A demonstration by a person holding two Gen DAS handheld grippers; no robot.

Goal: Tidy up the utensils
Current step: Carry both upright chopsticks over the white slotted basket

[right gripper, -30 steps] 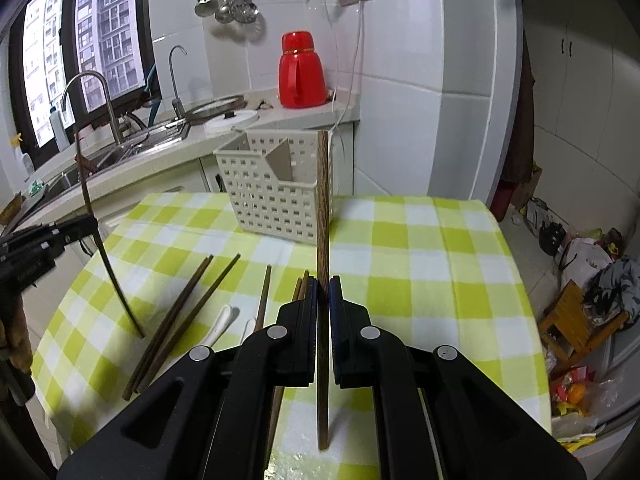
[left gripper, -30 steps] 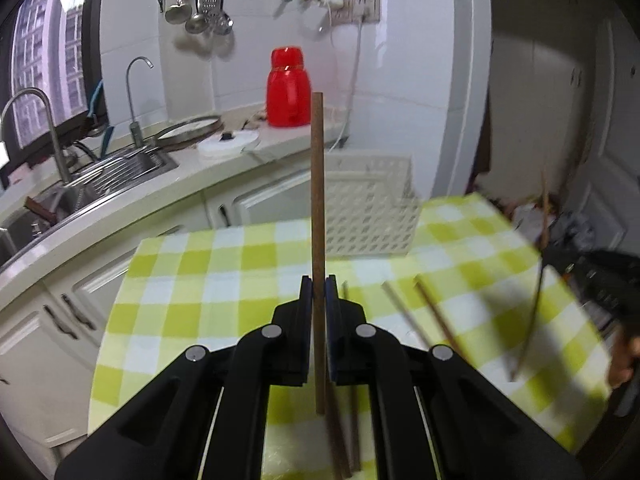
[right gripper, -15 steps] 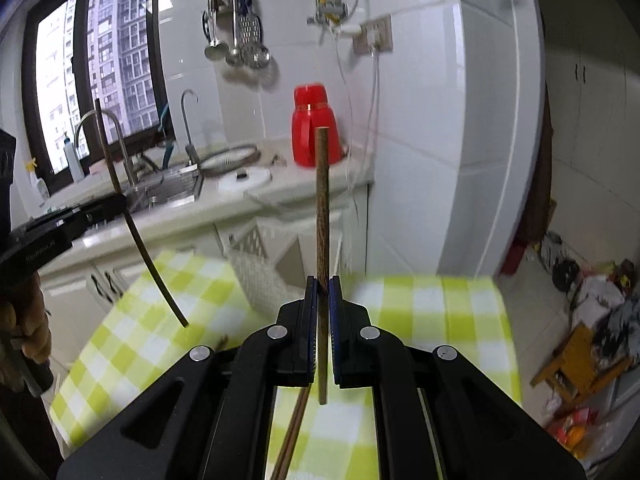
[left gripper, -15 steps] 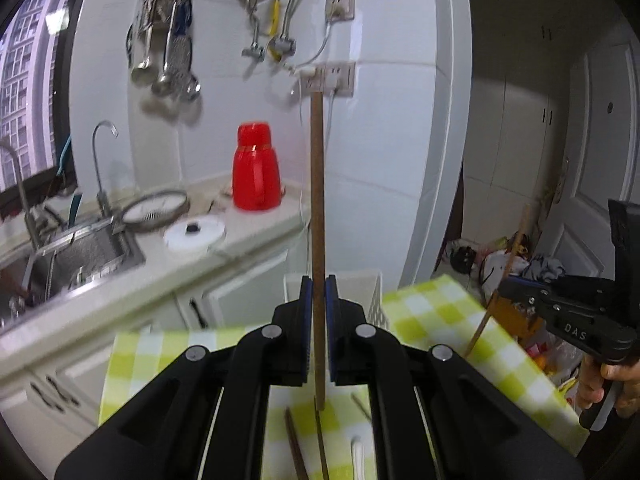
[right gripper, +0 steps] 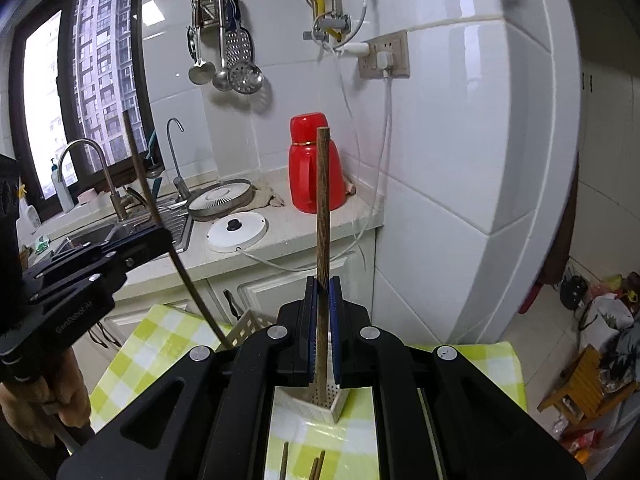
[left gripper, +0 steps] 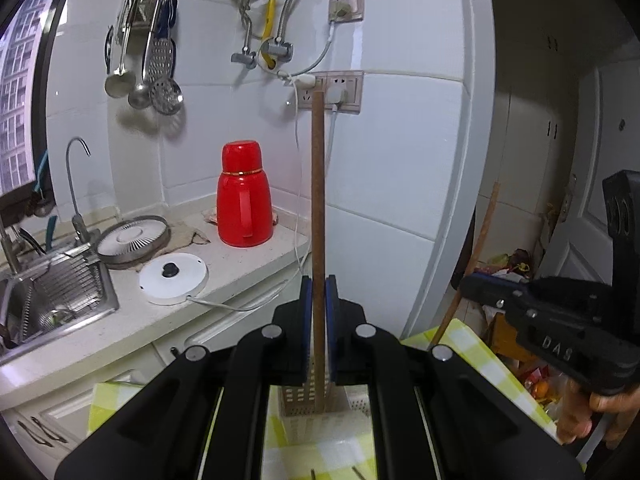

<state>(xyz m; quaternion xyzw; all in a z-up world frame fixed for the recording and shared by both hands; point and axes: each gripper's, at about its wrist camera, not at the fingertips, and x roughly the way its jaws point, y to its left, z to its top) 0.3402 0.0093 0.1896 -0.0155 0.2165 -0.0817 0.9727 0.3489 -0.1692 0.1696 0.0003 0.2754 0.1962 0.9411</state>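
My left gripper (left gripper: 319, 292) is shut on a brown chopstick (left gripper: 318, 200) held upright, its lower end over the white perforated basket (left gripper: 304, 400). My right gripper (right gripper: 323, 292) is shut on a dark wooden chopstick (right gripper: 322, 208), also upright above the basket (right gripper: 320, 398). Each gripper shows in the other's view: the right one (left gripper: 472, 284) with its chopstick (left gripper: 478, 248), the left one (right gripper: 156, 236) with its chopstick (right gripper: 160, 220). Several chopsticks (right gripper: 316, 466) lie on the green checked tablecloth (right gripper: 160, 340) below.
Behind the table runs a white counter (left gripper: 240, 268) with a red thermos (left gripper: 244, 196), a white lid (left gripper: 173, 276), a round fan-like disc (left gripper: 132, 238) and a sink (left gripper: 52, 292). Ladles hang on the tiled wall (left gripper: 140, 64). Clutter lies on the floor at right (right gripper: 600, 320).
Both grippers have risen and moved toward the basket, each with its chopstick still gripped. The table has dropped low in both views and the basket now lies just under the chopstick ends.
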